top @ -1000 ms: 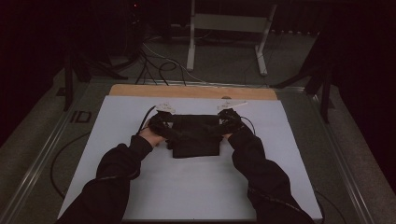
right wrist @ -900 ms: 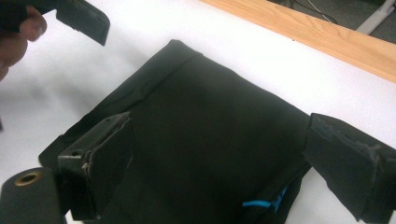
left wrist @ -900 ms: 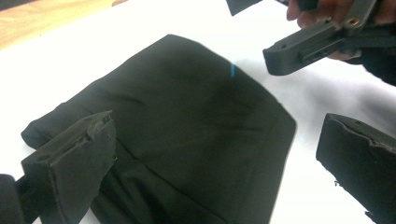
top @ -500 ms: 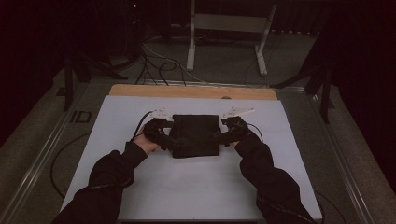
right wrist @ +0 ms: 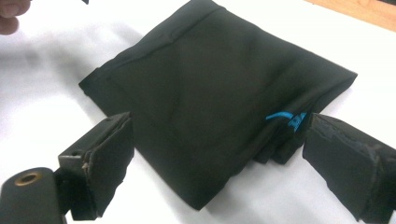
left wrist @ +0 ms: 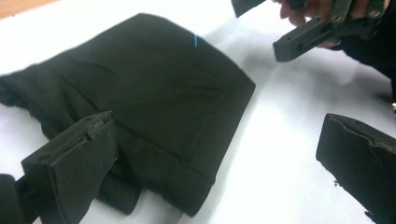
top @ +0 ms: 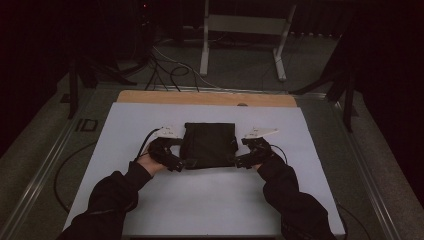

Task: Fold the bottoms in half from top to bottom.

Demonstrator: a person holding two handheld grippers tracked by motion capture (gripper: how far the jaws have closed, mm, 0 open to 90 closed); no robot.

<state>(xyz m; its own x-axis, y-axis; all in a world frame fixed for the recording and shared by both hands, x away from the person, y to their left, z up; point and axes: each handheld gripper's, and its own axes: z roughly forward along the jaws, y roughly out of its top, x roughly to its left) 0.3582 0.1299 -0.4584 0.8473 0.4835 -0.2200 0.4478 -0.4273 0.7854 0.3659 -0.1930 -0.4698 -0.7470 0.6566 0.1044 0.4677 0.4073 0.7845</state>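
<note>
A folded black cloth [top: 208,145] lies flat in the middle of the white table top [top: 210,200]. My left gripper [top: 176,162] sits at the cloth's near left corner, and the left gripper view has its jaws wide apart around the near corner of the cloth [left wrist: 154,102]. My right gripper [top: 241,159] rests at the near right corner, open too, its jaws straddling the edge of the cloth [right wrist: 219,93] near a small blue tag [right wrist: 286,116]. Neither pair of jaws pinches the fabric.
A wooden strip [top: 205,98] runs along the table's far edge. Cables [top: 170,70] and a metal stand [top: 245,30] lie on the dark floor beyond. The other hand's gripper [left wrist: 322,30] appears at the top right of the left gripper view.
The cloth has been folded from a wider, lower shape into a compact square. Both grippers have let go and drawn back to its near corners.
</note>
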